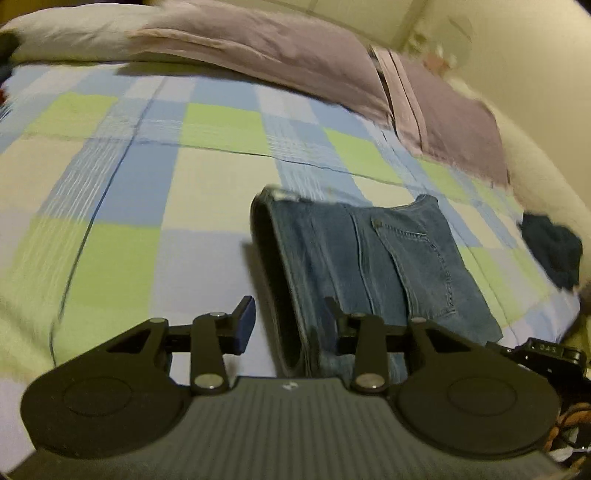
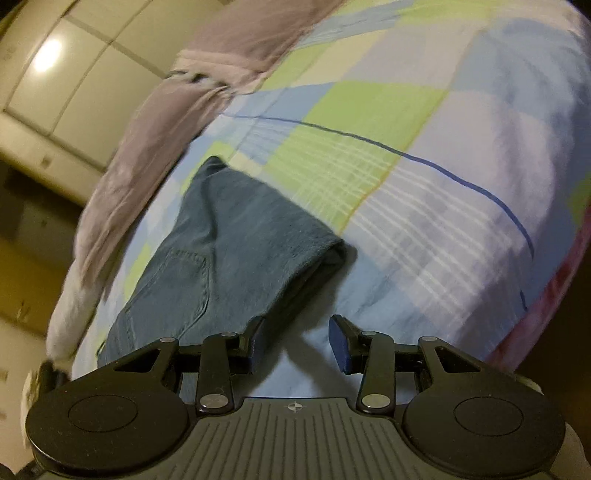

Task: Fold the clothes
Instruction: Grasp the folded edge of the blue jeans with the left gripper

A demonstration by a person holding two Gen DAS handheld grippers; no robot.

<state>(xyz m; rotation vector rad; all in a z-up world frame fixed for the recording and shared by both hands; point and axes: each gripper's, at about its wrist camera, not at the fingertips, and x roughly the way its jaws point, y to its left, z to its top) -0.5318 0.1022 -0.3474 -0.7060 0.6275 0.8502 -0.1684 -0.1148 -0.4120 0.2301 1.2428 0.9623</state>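
Observation:
A pair of blue jeans (image 1: 388, 258) lies folded into a thick packet on the checked bedspread (image 1: 129, 177), a back pocket facing up. My left gripper (image 1: 288, 321) hangs just over the packet's near end. Its jaws are apart and straddle the thick folded edge, the right finger (image 1: 334, 314) above the denim, and the pads do not press on it. In the right wrist view the jeans (image 2: 229, 236) lie left of centre. My right gripper (image 2: 297, 343) is open over bare bedspread (image 2: 406, 206), its left finger (image 2: 255, 339) at the packet's near corner.
Mauve pillows (image 1: 280, 51) and a white pillow (image 1: 74, 33) line the far side of the bed. A dark blue garment (image 1: 554, 254) lies bunched at the bed's right edge. Pale cupboard doors (image 2: 55, 92) stand beyond the bed, and a black device (image 1: 546, 354) shows at lower right.

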